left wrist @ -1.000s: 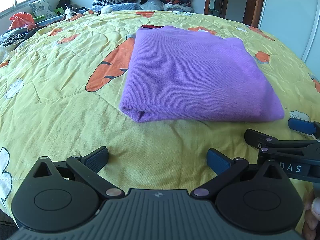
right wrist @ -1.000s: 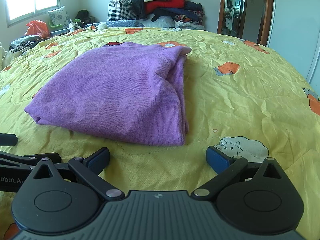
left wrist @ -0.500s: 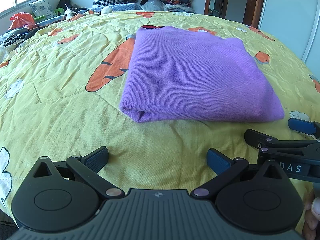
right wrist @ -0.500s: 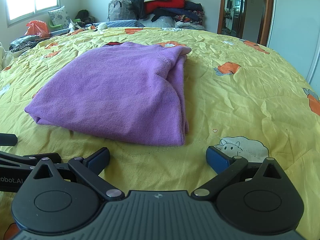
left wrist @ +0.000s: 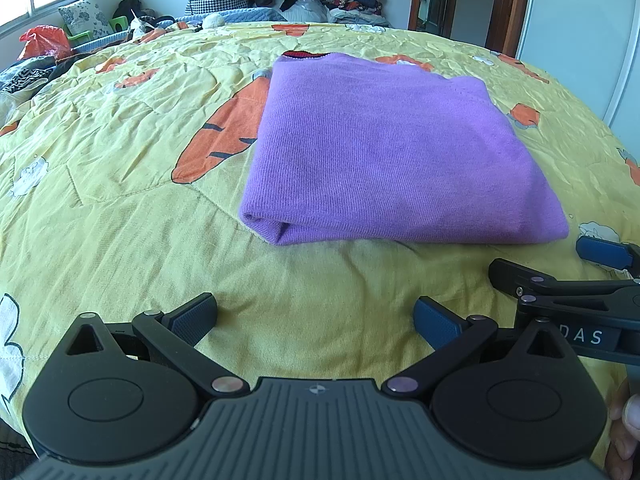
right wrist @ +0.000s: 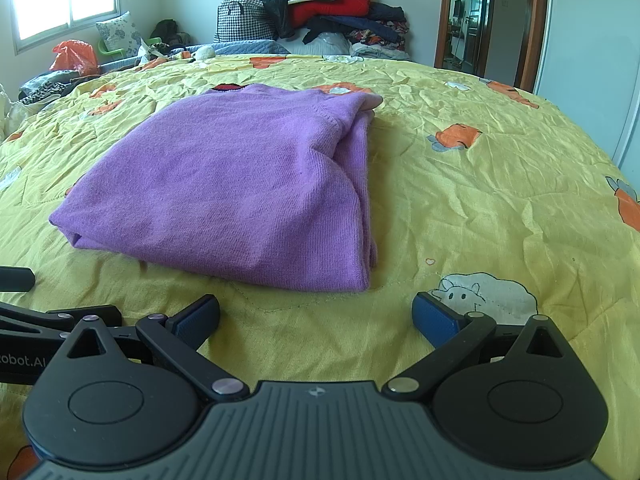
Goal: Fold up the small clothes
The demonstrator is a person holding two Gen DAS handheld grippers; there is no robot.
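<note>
A purple knit sweater (left wrist: 384, 152) lies folded into a flat rectangle on the yellow bedspread (left wrist: 120, 160); it also shows in the right wrist view (right wrist: 240, 184). My left gripper (left wrist: 316, 316) is open and empty, hovering just short of the sweater's near folded edge. My right gripper (right wrist: 316, 316) is open and empty, just short of the sweater's near right corner. The right gripper's fingers (left wrist: 600, 252) show at the right edge of the left wrist view. Part of the left gripper (right wrist: 40, 320) shows at the left of the right wrist view.
A heap of clothes and a checked bag (right wrist: 312, 12) is piled at the bed's far end. A pillow and an orange bag (right wrist: 76, 56) lie at the far left under the window. A doorway (right wrist: 480, 20) and white wardrobe stand at the right.
</note>
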